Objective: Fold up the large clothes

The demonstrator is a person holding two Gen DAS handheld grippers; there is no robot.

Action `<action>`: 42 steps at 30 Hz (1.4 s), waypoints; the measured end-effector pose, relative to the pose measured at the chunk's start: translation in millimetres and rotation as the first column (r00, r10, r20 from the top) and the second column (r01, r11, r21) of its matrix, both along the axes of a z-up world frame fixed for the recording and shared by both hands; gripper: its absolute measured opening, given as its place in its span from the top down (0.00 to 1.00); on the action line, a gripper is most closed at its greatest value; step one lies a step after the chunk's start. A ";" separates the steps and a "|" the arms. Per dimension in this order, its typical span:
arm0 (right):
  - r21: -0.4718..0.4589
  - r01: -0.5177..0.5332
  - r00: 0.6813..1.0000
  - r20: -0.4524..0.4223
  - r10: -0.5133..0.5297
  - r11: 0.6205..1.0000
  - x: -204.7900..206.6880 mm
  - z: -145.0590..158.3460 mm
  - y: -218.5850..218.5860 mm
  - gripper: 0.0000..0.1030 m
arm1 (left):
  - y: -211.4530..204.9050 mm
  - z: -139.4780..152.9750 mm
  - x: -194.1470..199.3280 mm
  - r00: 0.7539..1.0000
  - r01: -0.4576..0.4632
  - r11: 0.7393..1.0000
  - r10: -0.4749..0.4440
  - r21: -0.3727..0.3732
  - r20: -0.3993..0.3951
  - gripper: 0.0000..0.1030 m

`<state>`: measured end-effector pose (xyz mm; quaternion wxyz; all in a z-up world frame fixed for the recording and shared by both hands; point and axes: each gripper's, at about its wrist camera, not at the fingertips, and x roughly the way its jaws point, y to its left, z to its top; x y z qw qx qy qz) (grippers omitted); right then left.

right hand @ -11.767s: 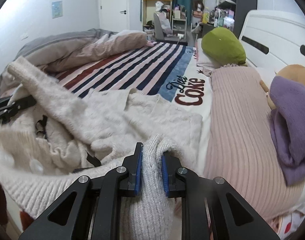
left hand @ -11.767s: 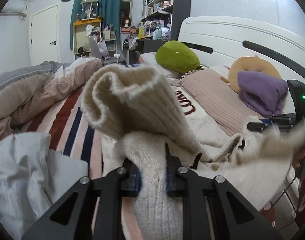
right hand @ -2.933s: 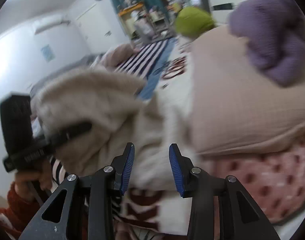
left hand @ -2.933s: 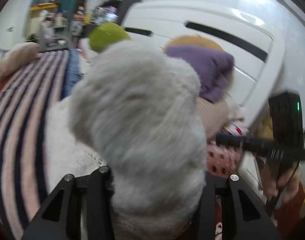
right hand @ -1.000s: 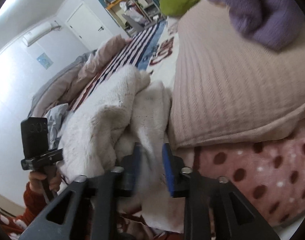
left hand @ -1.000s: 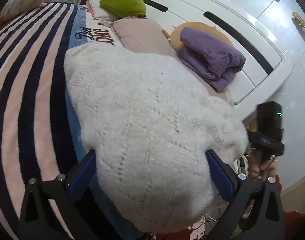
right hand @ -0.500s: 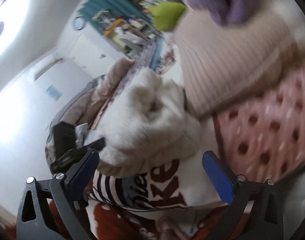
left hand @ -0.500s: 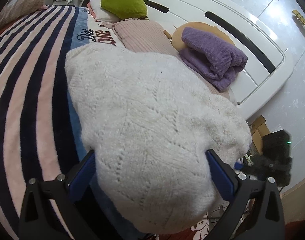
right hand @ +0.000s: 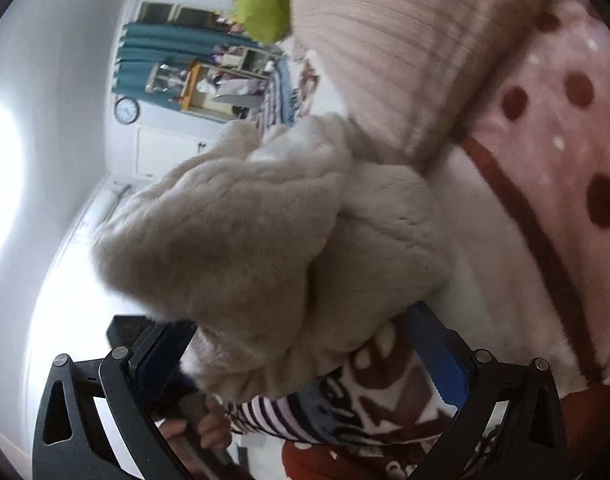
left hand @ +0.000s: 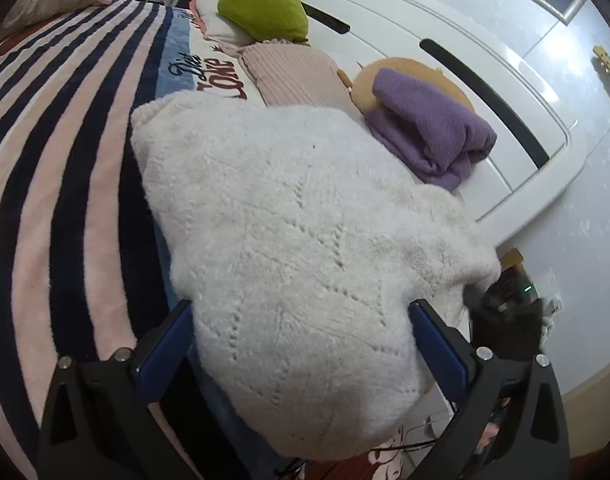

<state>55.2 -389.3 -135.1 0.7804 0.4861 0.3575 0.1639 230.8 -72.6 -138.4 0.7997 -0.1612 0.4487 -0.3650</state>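
A cream knitted sweater [left hand: 297, 240] lies folded in a thick bundle on the striped blanket [left hand: 65, 128] at the bed's near edge. My left gripper [left hand: 301, 344] is wide open, its jaws standing on either side of the bundle's near end. In the right wrist view the same sweater [right hand: 245, 248] fills the middle, seen from the side with the camera tilted. My right gripper [right hand: 297, 344] is also wide open, its jaws around the bundle's end without pinching it. The right gripper's body shows in the left wrist view [left hand: 505, 316], low beside the bed.
A folded purple sweater [left hand: 429, 132] lies on an orange cushion by the white headboard [left hand: 485, 92]. A ribbed pink pillow [left hand: 297, 76] and a green cushion [left hand: 265, 12] lie further along. A pink dotted sheet [right hand: 565, 140] covers the bed's side.
My right gripper let go of the sweater's edge, opened wide and rolled sideways, dropping lower beside the bed. The left gripper stayed open and the bundle stayed put.
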 end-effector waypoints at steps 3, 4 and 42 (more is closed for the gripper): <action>-0.037 0.040 0.999 0.013 -0.040 0.999 0.1 13.9 0.6 0.00 | -2.5 -2.1 1.2 1.000 0.004 1.000 -0.004 -0.002 0.001 0.01; -0.054 0.045 0.999 -0.002 -0.045 0.998 2.0 14.9 1.8 0.00 | -4.1 -2.9 1.5 1.000 0.002 1.000 -0.002 0.001 0.002 0.01; -0.179 -0.085 0.992 0.081 0.101 0.980 48.3 29.2 69.5 0.59 | 49.4 42.5 -9.1 0.993 -0.092 0.993 0.096 -0.072 0.066 0.30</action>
